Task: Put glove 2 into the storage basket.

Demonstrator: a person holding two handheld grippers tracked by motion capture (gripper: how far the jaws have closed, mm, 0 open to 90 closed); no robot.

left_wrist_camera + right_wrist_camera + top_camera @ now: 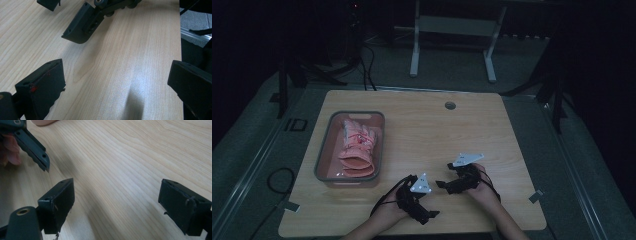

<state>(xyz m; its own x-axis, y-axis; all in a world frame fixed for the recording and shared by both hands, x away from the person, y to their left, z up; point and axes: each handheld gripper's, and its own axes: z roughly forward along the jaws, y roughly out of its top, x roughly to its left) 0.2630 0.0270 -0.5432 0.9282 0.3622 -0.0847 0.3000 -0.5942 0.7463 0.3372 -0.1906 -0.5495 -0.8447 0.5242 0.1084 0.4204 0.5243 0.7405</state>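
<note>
Left gripper [432, 212] and right gripper [441, 184] near table [437, 135] front edge, jaws spread, empty, pink gloves [357, 147] in grey bin [323, 150] near left edge

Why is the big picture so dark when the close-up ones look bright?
High view: dim all over, the room behind nearly black; the table and the pink gloves in the tray stay readable. Left gripper view: brightly lit wood with a pale glare patch and a soft shadow below it. Right gripper view: bright too, the near fingers slightly soft.
</note>
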